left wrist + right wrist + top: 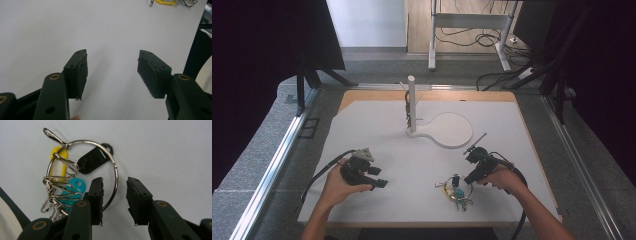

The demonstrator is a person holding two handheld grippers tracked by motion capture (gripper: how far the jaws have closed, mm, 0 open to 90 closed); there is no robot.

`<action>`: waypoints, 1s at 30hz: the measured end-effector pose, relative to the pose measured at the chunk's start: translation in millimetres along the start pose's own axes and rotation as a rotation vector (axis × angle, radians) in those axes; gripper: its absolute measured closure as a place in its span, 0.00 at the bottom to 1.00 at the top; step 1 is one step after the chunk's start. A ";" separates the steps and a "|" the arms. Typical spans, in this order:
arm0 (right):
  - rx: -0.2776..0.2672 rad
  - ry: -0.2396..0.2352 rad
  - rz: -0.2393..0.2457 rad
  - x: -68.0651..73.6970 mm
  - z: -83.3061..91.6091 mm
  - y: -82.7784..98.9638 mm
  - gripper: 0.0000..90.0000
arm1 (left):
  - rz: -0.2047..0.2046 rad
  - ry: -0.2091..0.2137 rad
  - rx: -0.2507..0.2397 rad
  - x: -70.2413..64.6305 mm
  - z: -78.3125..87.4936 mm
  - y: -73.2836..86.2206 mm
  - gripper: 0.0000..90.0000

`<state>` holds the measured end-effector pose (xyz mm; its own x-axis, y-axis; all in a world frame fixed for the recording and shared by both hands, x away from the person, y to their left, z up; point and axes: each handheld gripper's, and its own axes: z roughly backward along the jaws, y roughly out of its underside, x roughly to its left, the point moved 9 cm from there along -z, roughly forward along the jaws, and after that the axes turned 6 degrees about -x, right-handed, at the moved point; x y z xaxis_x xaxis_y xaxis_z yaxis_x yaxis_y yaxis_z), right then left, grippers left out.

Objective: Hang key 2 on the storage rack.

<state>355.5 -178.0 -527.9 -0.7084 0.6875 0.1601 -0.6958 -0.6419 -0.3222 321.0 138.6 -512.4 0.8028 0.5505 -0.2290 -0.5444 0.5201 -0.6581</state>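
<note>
The key ring point(82, 170) lies flat on the white surface point(422, 165), its wire passing through the gap between the right claw's point(114, 197) jaws, which stand apart and do not press on it. Yellow, teal and black tags and several snap hooks hang on the ring, to the left of this claw. The left claw point(112, 72) is well apart from the ring, open and empty. Beyond both claws stands a white peg stand point(412, 102).

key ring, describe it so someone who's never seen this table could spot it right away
On the white table, look at the near edge on the right, just in front of the right hand-held gripper. The key ring lies flat there: a big silver loop carrying yellow, teal and black tags plus small metal clips, the one colourful cluster on the sheet.
</note>
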 end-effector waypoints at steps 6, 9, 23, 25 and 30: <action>0.038 -0.006 -0.006 1.4 -5.5 3.6 0.78 | 0.002 0.005 -0.001 -0.8 -0.7 0.0 0.47; 0.054 -0.008 -0.009 1.9 -8.3 4.5 0.81 | 0.002 0.004 0.001 -1.0 -0.8 0.4 0.47; 0.110 -0.028 -0.018 3.5 -14.0 8.3 0.93 | 0.000 0.007 0.006 -1.5 -1.3 1.2 0.46; 0.109 -0.032 -0.021 3.4 -14.0 7.7 0.94 | -0.001 0.006 0.009 -1.4 -1.5 1.4 0.46; 0.119 -0.039 -0.003 4.1 -12.4 7.9 0.95 | -0.003 0.006 0.011 -1.4 -1.7 1.7 0.46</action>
<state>348.5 -176.0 -541.3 -0.7085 0.6773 0.1983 -0.7057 -0.6771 -0.2087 319.4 137.6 -514.4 0.8060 0.5451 -0.2308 -0.5444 0.5294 -0.6507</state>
